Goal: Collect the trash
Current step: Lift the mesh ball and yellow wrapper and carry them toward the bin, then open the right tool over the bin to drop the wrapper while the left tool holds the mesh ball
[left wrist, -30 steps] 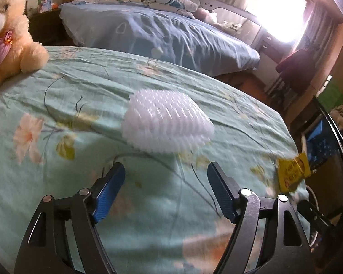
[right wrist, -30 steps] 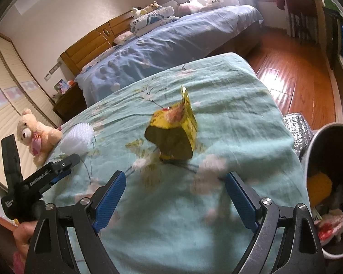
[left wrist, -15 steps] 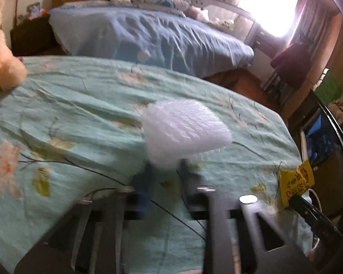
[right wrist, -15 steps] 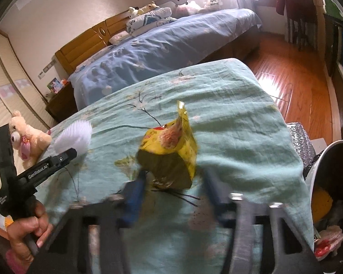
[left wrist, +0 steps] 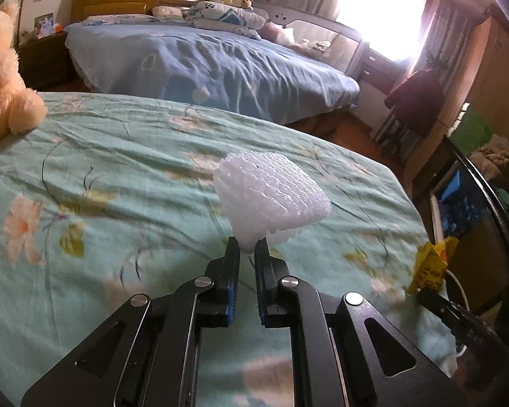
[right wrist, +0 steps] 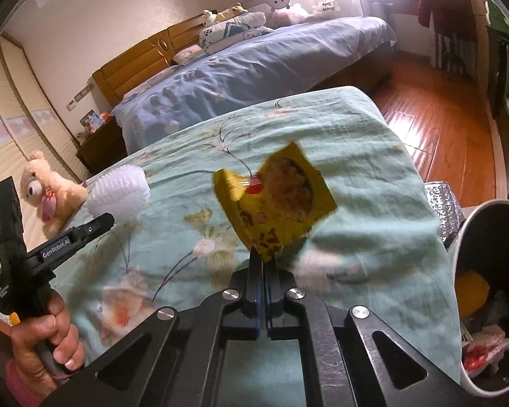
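At my right, the trash bin (right wrist: 471, 224) beside the bed already held a yellow lump and crumpled red-and-white scraps. My right gripper (right wrist: 263, 260) was clamped nearly flat on the bottom corner of a creased yellow snack wrapper (right wrist: 278, 200), raised above the green floral bedspread (right wrist: 373, 169). My left gripper (left wrist: 247, 250) pinched the narrow end of a white foam fruit net (left wrist: 271, 196), its mesh flaring upward, also off the bedspread. Farther off sat a teddy bear (right wrist: 49, 190).

Left tongs (left wrist: 247, 254) and right tongs (right wrist: 264, 262) both pinched tight, each gripping something.
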Motion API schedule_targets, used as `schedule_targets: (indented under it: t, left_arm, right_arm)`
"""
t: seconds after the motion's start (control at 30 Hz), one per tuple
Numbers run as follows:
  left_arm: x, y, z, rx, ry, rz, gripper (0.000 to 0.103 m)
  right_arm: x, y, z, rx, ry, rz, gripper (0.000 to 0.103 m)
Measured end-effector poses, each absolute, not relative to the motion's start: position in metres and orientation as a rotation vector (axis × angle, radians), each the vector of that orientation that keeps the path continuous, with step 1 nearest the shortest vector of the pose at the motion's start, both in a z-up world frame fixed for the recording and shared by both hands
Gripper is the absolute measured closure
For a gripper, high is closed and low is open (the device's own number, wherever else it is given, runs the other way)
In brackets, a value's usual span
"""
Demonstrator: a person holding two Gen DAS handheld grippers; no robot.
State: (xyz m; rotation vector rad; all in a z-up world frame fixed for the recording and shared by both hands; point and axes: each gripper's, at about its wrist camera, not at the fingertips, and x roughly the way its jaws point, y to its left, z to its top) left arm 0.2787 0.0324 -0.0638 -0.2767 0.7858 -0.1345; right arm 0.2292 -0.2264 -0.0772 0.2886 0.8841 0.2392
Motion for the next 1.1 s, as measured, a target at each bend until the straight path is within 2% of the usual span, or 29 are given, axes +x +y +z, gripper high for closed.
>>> schedule_targets:
  t: [1.1]
  left_arm:
    - [0.191,-0.083,-0.049,-0.228,0.813,-0.401,0.095]
  right_arm:
    - [0.141,-0.295,-0.061,0.351,0.857,0.152,0.103]
